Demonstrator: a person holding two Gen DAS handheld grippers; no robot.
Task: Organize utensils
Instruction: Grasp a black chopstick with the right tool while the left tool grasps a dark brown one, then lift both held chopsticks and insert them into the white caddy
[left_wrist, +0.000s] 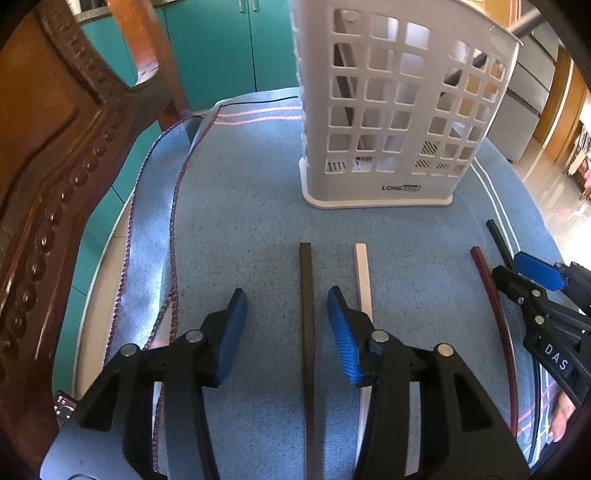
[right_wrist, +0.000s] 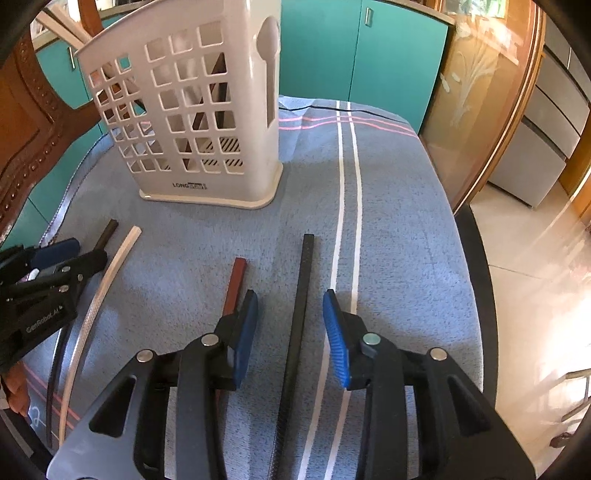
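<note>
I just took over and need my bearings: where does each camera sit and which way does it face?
Left wrist: on the left claw, angled down along its open fingers at a dark brown stick between them; the right claw shows at the right edge.
Right wrist: on the right claw, angled down at a black stick between its open fingers; the left claw shows at left.
Shared: the white holder, white stick, red-brown stick and blue towel.

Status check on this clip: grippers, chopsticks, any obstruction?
Left gripper open over dark brown chopstick. Right gripper open over black chopstick. Holder ahead, path unobstructed.
</note>
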